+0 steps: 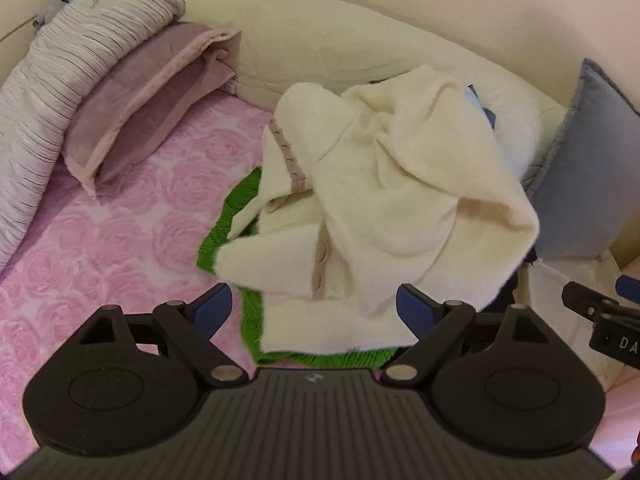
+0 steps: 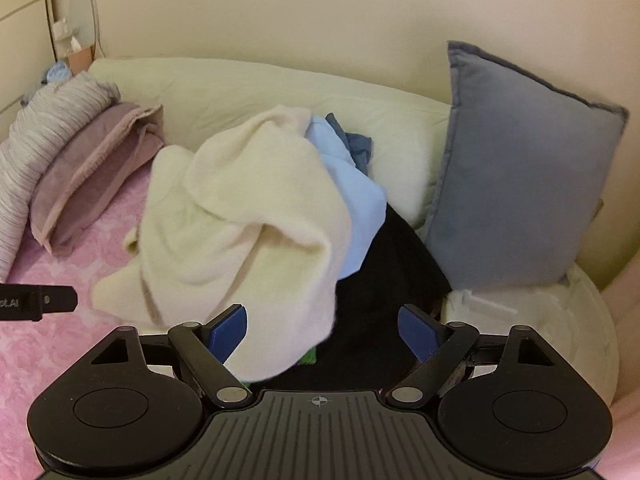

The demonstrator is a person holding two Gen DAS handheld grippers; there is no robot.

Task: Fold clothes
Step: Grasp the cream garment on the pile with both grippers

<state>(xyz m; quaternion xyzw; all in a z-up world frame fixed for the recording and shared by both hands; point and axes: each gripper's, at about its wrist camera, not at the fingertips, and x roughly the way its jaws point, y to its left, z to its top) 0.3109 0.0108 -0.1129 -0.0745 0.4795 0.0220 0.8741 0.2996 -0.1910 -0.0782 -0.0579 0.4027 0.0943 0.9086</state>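
The pink rose-patterned bedspread (image 1: 100,240) lies bare from nine to seven o'clock in the left wrist view, bounded by striped bedding (image 1: 48,80) and a mauve pillow (image 1: 140,108). At centre the cream garment (image 1: 380,184) heaps over a green knit (image 1: 224,232); a grey cushion (image 2: 520,168) stands at three o'clock. The left gripper (image 1: 314,308) and the right gripper (image 2: 322,330) are both spread, holding nothing.
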